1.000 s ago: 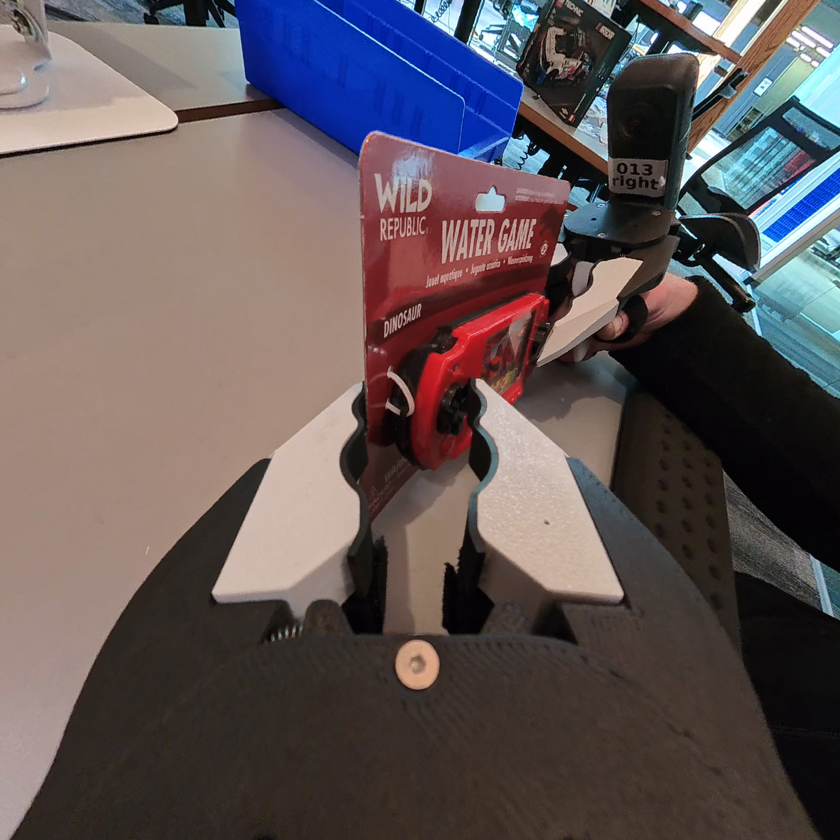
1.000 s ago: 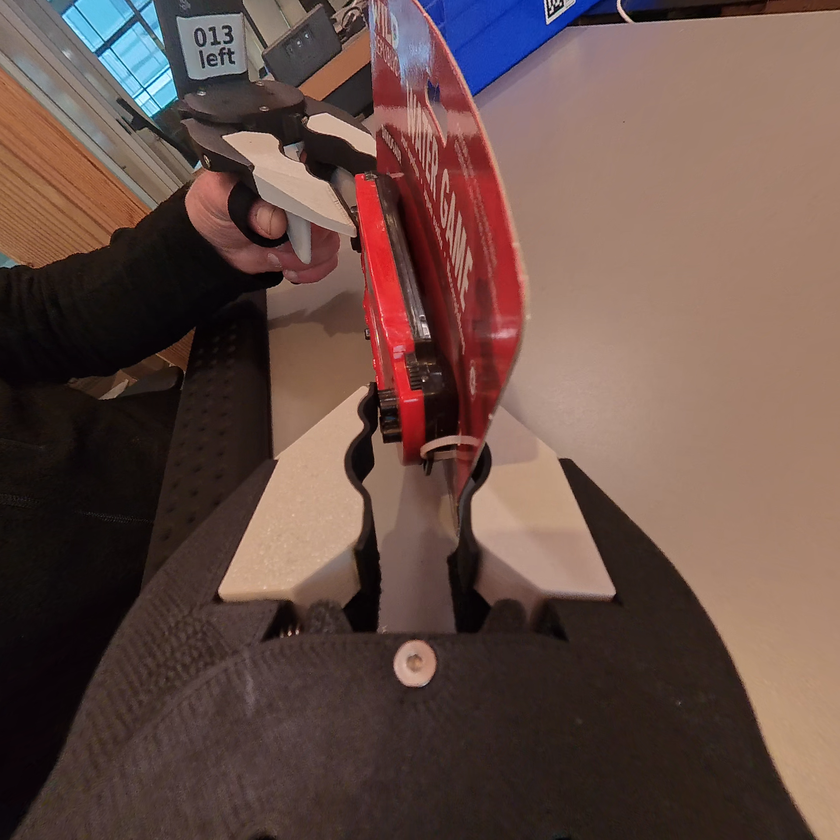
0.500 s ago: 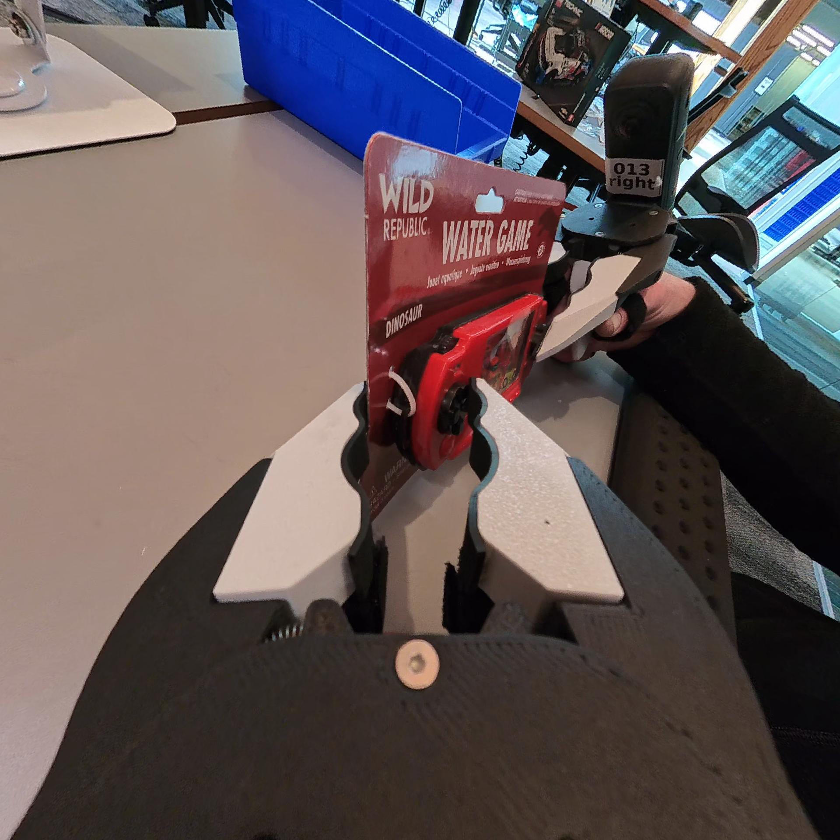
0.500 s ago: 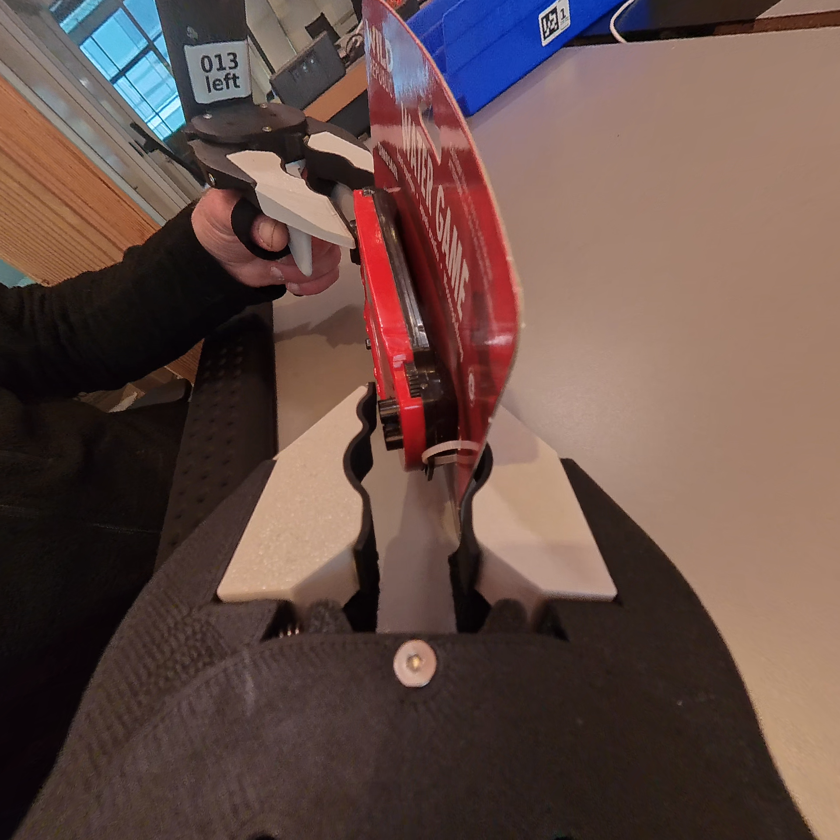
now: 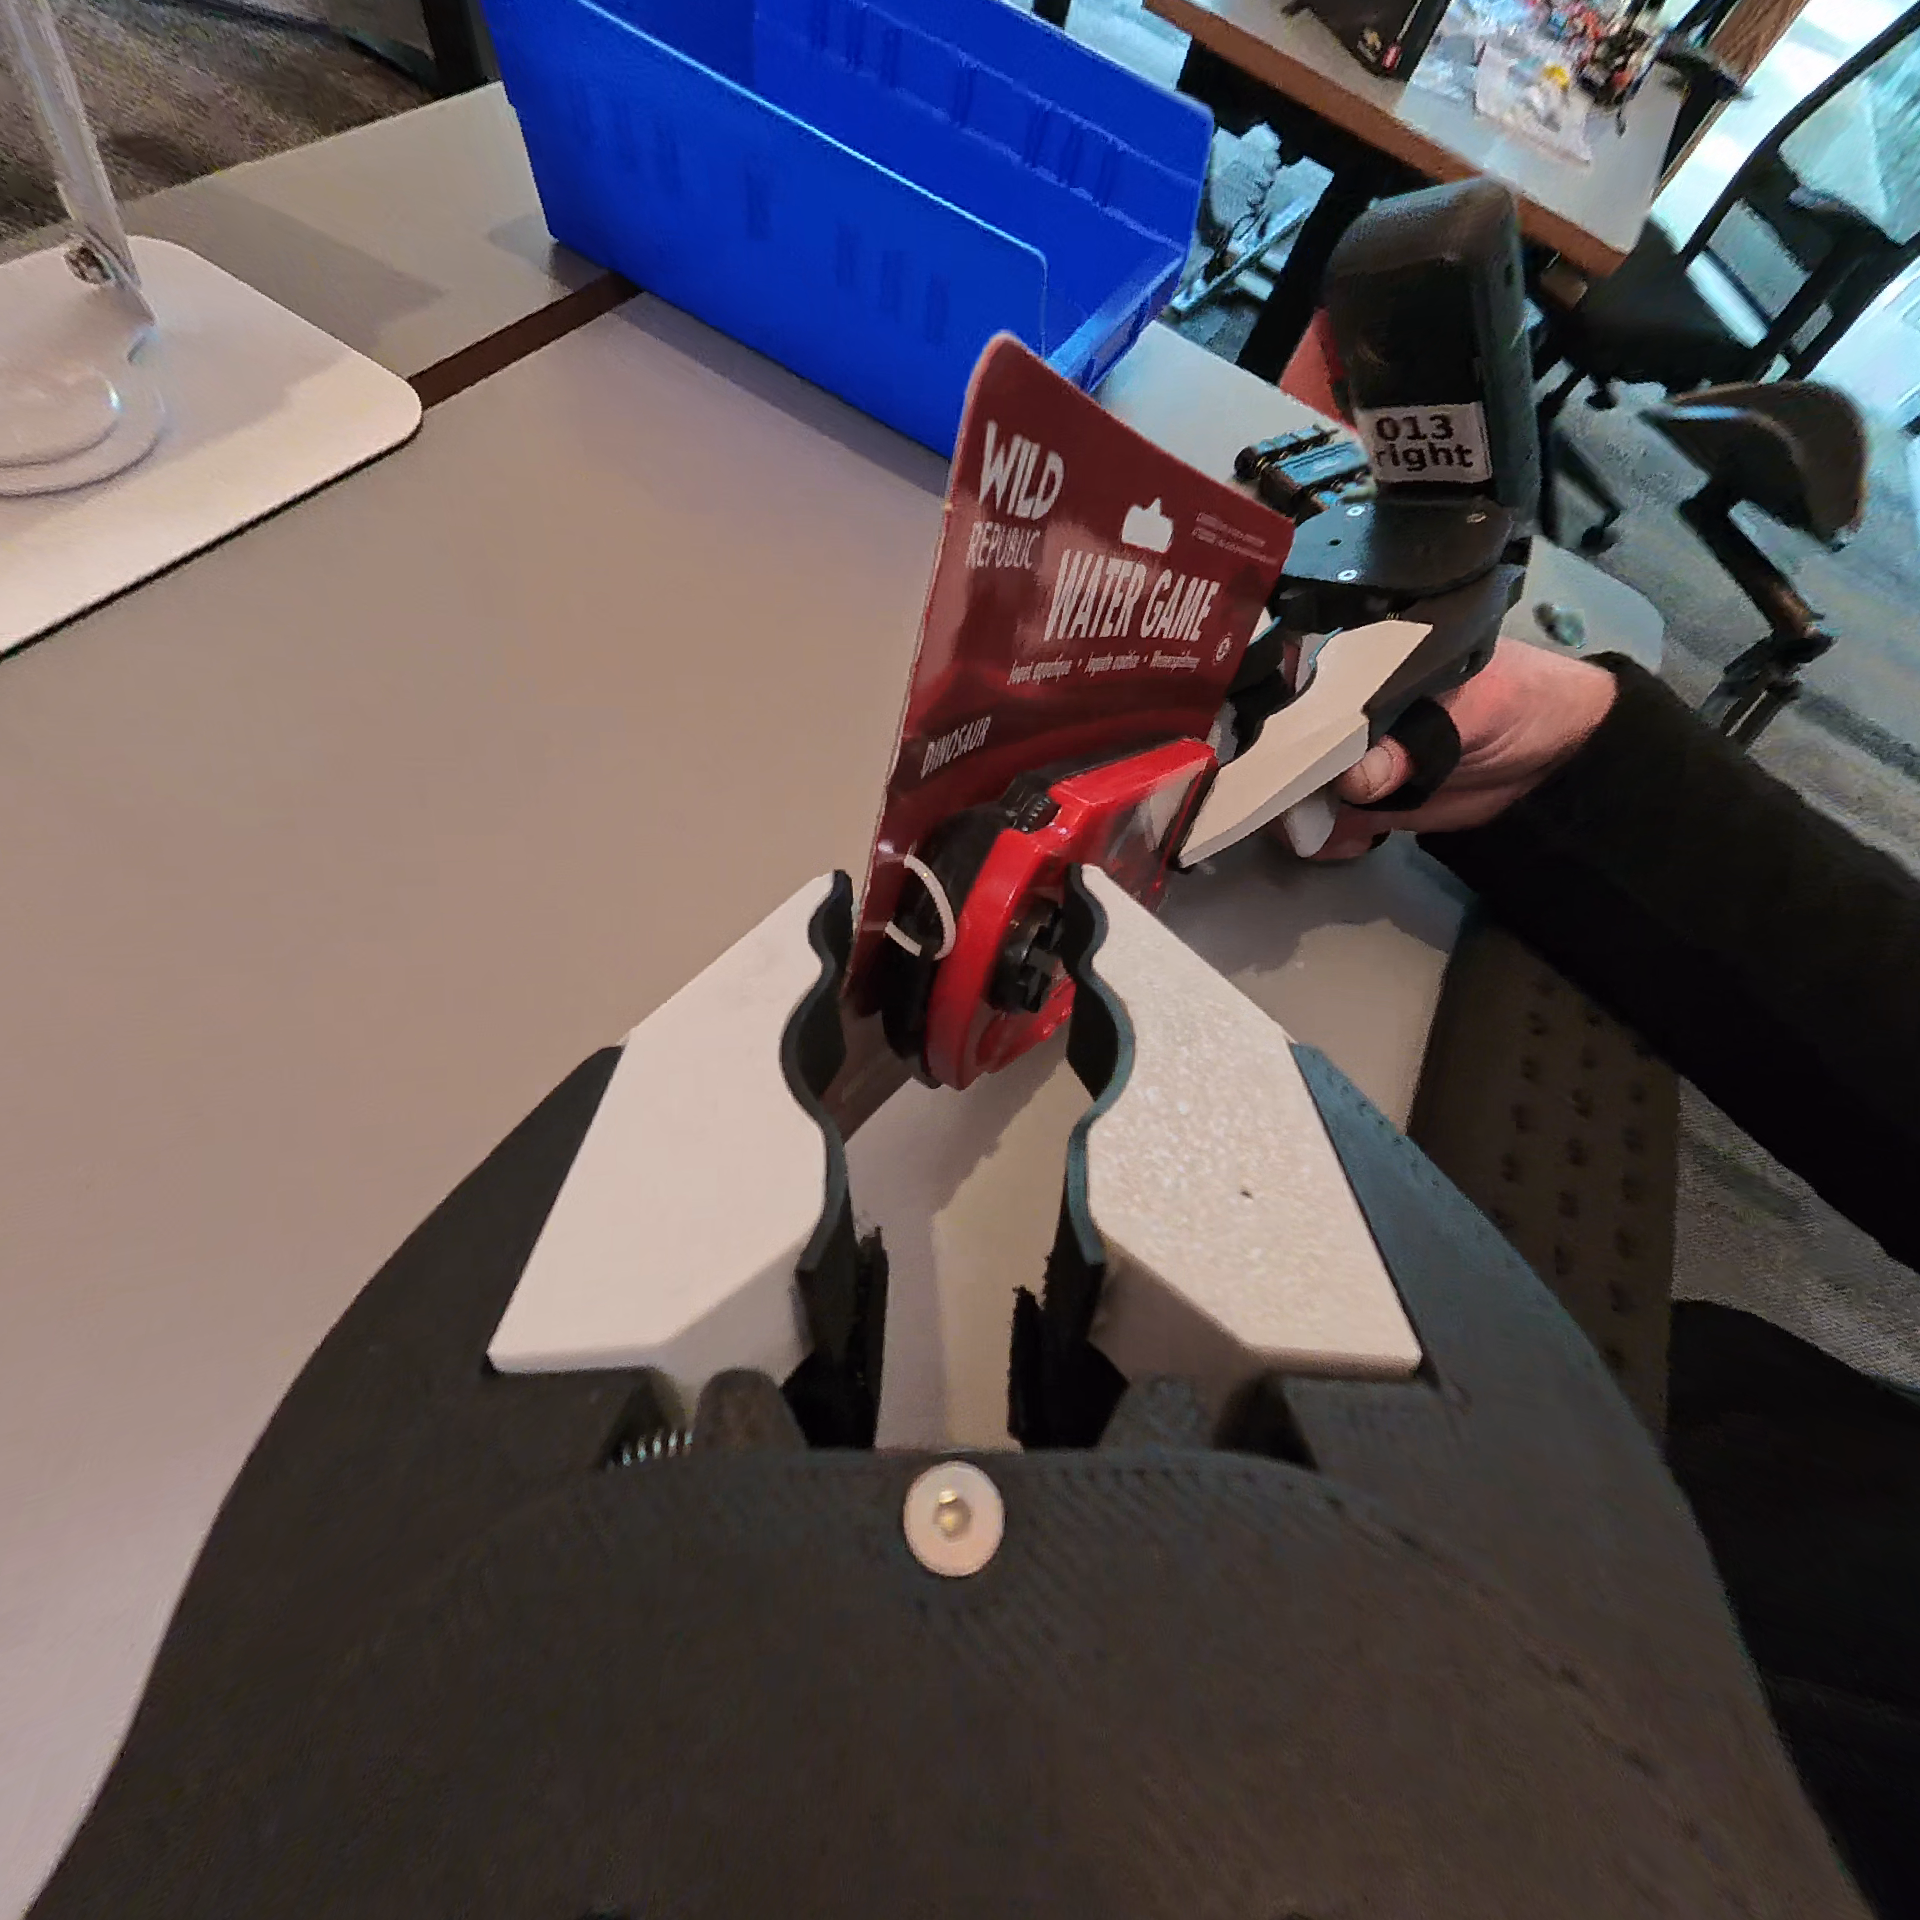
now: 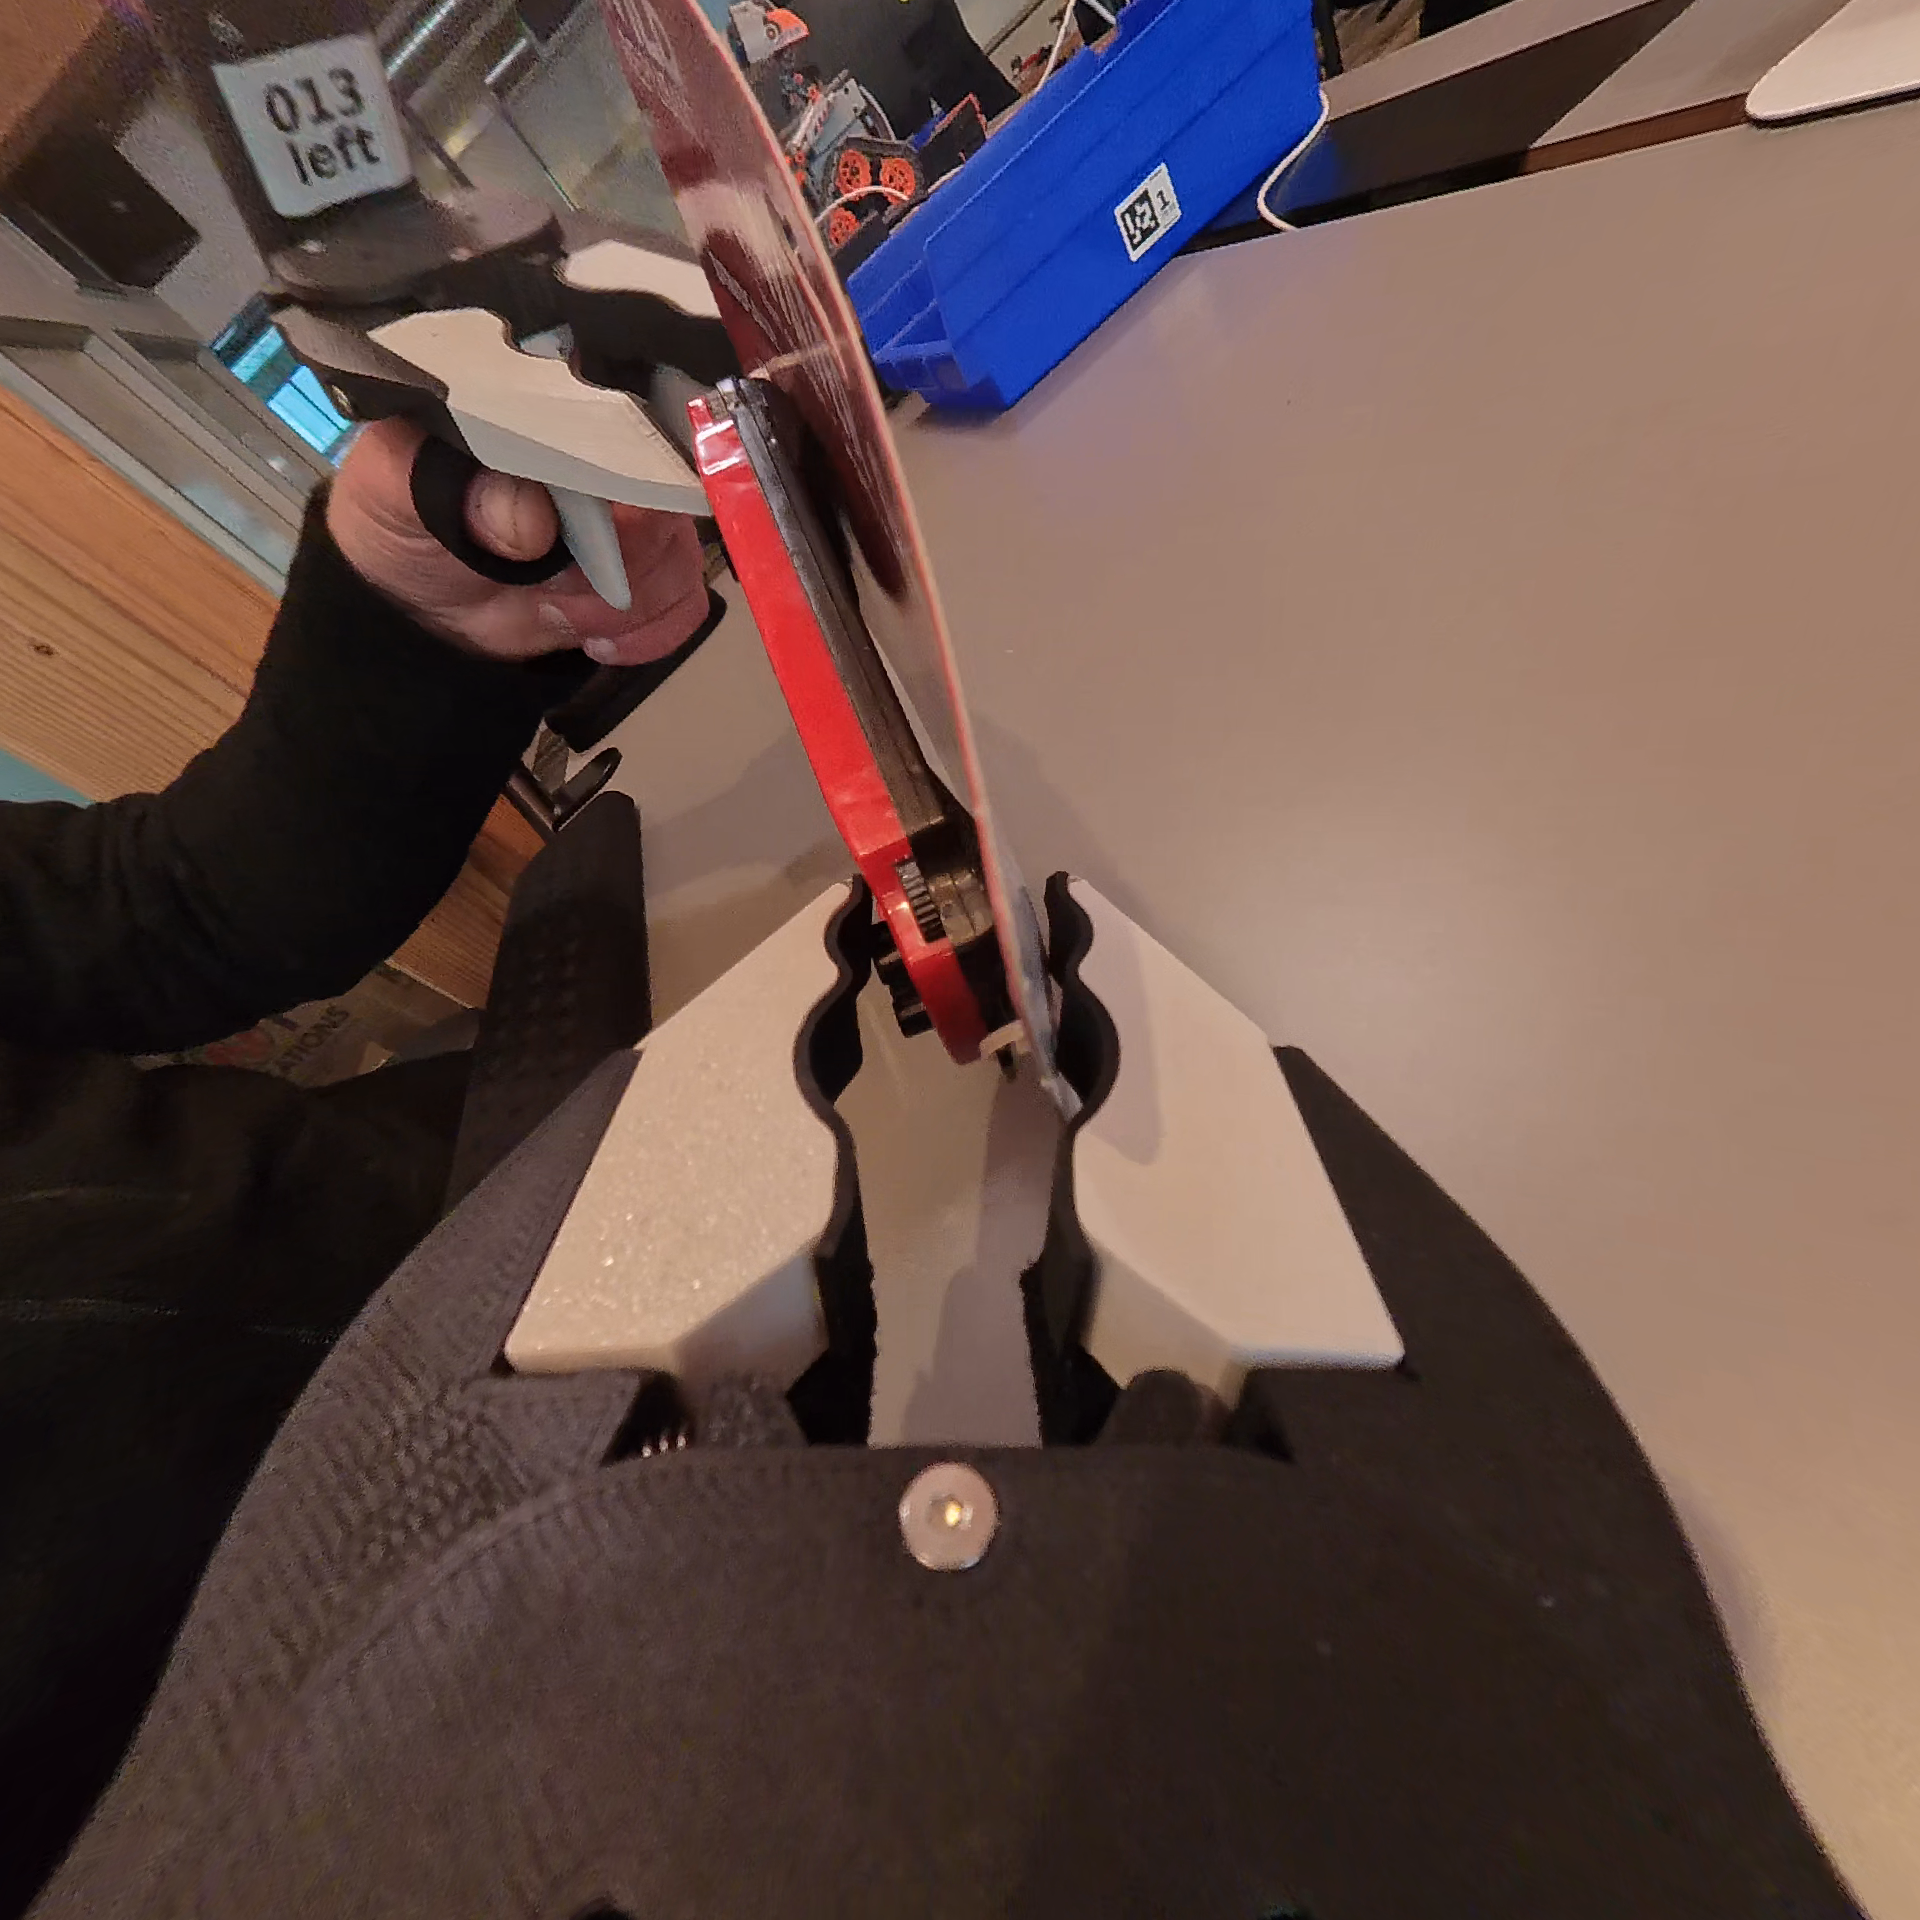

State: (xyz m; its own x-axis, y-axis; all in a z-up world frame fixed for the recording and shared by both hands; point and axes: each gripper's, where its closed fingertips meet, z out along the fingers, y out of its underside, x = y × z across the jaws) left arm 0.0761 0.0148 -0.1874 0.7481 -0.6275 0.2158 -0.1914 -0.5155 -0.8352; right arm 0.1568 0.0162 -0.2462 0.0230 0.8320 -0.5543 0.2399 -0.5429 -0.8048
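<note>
**Two grippers hold one carded toy above a grey worktop**

Grey worktop fills most of both views, with an office of desks and chairs behind it. One carded toy is in sight: a dark red backing card with a red handheld game fastened to its front by a white tie. The card stands on edge, leaning, its lower edge at or just above the worktop; I cannot tell whether it touches.

Two grippers are present, each in a person's hand with a black sleeve. The left gripper has its jaws closed on one end of the toy, one finger behind the card and the other against the red game. The right gripper has its jaws closed on the opposite end in the same way, card against one finger and game body against the other. From the left wrist view the right gripper shows at the far end of the toy; from the right wrist view the left gripper shows likewise.

Two blue bins stand side by side at the far edge of the worktop; their contents cannot be seen from either view. One white flat base of a stand lies at the far left.
</note>
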